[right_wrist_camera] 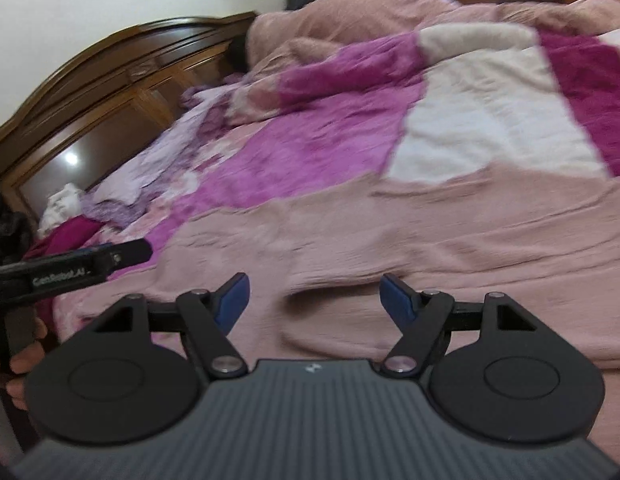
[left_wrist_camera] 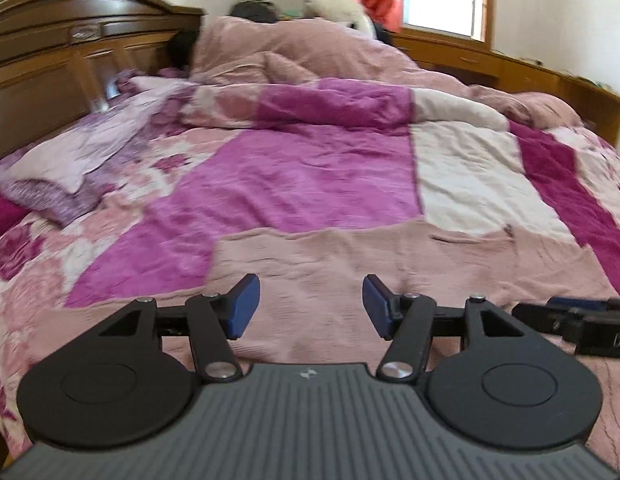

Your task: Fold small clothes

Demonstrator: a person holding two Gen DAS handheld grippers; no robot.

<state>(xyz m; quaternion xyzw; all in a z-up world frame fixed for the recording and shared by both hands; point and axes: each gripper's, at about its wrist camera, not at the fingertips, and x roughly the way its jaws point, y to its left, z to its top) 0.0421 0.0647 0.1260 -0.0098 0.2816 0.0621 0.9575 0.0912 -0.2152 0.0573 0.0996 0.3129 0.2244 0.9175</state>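
Left hand-held gripper [left_wrist_camera: 310, 306] and right hand-held gripper [right_wrist_camera: 315, 300], both wide open and empty above the pink garment [right_wrist_camera: 450, 240]; a deep pinch might also catch the bedspread [left_wrist_camera: 310, 184].

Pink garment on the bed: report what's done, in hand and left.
Done: no fold shows; the pink garment lies spread flat on the patchwork quilt. In hand: nothing; left gripper and right gripper both hover open over its near edge. Left: grasping and every fold.
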